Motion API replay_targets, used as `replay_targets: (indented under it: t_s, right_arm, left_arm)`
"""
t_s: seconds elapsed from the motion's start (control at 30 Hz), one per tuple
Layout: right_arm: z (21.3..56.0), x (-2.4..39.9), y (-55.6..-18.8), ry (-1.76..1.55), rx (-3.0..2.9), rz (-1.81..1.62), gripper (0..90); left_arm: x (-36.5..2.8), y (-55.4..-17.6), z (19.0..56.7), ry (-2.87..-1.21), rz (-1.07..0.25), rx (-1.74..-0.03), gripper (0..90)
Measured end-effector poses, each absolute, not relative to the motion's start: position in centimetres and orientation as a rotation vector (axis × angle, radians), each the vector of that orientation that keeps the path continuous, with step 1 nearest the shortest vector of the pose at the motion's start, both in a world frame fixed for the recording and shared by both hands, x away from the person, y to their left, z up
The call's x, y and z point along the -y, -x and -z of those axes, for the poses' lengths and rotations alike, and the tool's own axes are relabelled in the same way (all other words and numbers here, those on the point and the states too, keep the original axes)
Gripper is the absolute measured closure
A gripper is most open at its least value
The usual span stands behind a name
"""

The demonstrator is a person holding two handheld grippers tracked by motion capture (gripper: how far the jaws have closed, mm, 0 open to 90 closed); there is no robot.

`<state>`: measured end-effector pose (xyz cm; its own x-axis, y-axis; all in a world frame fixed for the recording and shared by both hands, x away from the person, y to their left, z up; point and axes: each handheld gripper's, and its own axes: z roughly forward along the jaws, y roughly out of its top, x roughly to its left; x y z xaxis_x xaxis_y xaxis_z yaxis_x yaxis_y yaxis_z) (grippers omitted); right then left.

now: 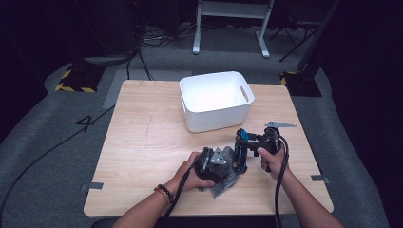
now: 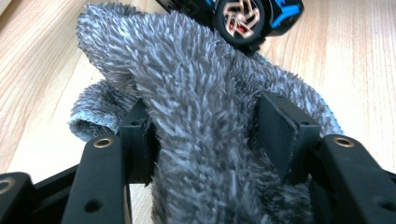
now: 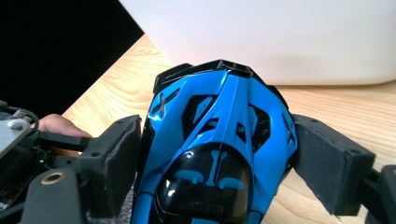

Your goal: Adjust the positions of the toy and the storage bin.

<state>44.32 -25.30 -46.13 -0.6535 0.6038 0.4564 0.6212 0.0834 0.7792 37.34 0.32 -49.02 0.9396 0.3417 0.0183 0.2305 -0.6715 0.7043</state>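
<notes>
My left gripper (image 2: 205, 140) pinches grey cloth (image 2: 187, 93); right gripper (image 3: 217, 158) clamps blue toy car (image 3: 219, 140). White bin (image 1: 216, 99) behind holds nothing visible.

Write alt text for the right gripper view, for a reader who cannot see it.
A glossy blue and black toy car sits nose-up between the right gripper's two black padded jaws, which flank its sides. Beyond it lie a light wooden table and the wall of a white plastic bin.
</notes>
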Motion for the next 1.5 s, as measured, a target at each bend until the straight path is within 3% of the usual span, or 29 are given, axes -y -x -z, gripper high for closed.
replay_targets:
  t_s: [0.2,0.33,0.37,0.53,0.73,0.87,0.97,1.03,1.23,1.5]
  right_arm:
    - [45.9,26.7,-45.1,1.406,2.288,1.588,19.0]
    - [46.3,27.2,-45.4,1.478,2.389,1.481,25.4]
    - [46.6,27.1,-45.5,1.468,2.418,1.444,33.8]
    - [47.0,26.6,-45.5,1.437,2.471,1.392,29.5]
    - [46.1,26.0,-44.6,1.381,2.692,1.299,43.4]
    - [45.3,25.6,-43.8,1.298,2.791,1.315,61.4]
    - [45.2,25.5,-43.7,1.22,2.792,1.325,62.0]
    - [44.9,25.3,-43.4,1.17,2.816,1.36,69.3]
    - [44.7,25.1,-43.1,1.01,2.844,1.302,67.6]
    - [44.6,24.8,-43.0,0.966,2.919,1.265,51.9]
  left_arm:
    - [-0.4,-37.5,49.2,-2.34,-0.169,-0.399,41.9]
    - [-0.3,-37.5,49.3,-2.348,-0.159,-0.395,40.7]
    - [-0.3,-37.5,49.3,-2.348,-0.157,-0.396,40.8]
    - [-0.4,-37.6,49.3,-2.345,-0.152,-0.396,40.6]
    - [-0.4,-37.5,49.4,-2.357,-0.159,-0.394,41.4]
    - [-0.5,-37.7,49.4,-2.387,-0.17,-0.392,50.5]
    - [-0.9,-38.1,49.3,-2.392,-0.172,-0.415,56.3]
    - [-1.1,-38.3,49.3,-2.389,-0.181,-0.431,59.6]
    - [-1.6,-38.8,49.5,-2.376,-0.17,-0.468,51.5]
    - [-1.7,-39.0,49.5,-2.373,-0.155,-0.476,48.2]
